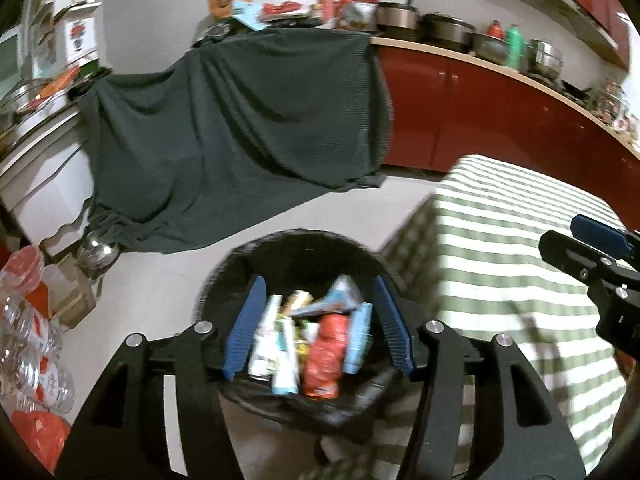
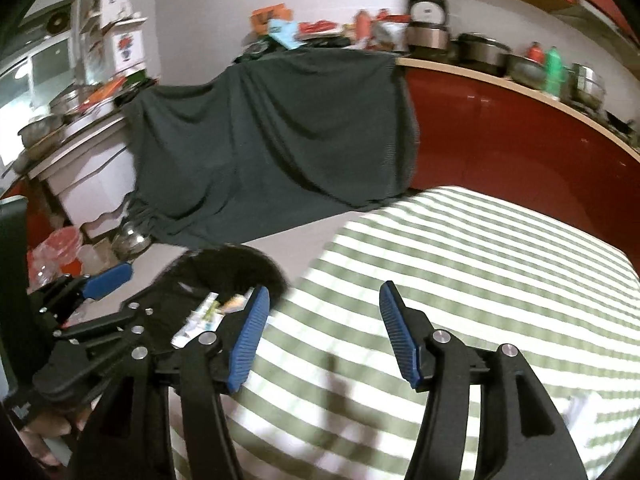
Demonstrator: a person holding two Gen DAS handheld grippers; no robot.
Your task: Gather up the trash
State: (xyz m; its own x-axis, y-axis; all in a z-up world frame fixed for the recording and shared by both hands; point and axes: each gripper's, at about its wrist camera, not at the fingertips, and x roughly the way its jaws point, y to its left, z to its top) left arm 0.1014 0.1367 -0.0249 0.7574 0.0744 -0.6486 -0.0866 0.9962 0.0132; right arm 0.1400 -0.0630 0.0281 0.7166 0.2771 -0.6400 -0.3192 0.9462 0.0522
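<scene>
The left gripper [image 1: 316,308] hangs with blue pads apart and empty above the round black trash bin [image 1: 240,264], full of crumpled wrappers [image 1: 320,344]. The right gripper [image 2: 320,320], equally spread, hovers over the green-and-white striped tablecloth [image 2: 480,260] near red kitchen cabinets [image 2: 500,132].

Black bin [image 1: 224,276] upright on floor beside striped table, packed with wrappers [image 1: 324,348] (red pouch, blurred).

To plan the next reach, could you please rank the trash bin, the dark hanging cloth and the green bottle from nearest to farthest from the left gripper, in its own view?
1. Trash bin, right below the left gripper.
2. Dark hanging cloth, across the floor.
3. Green bottle, far counter, upper right.
</scene>
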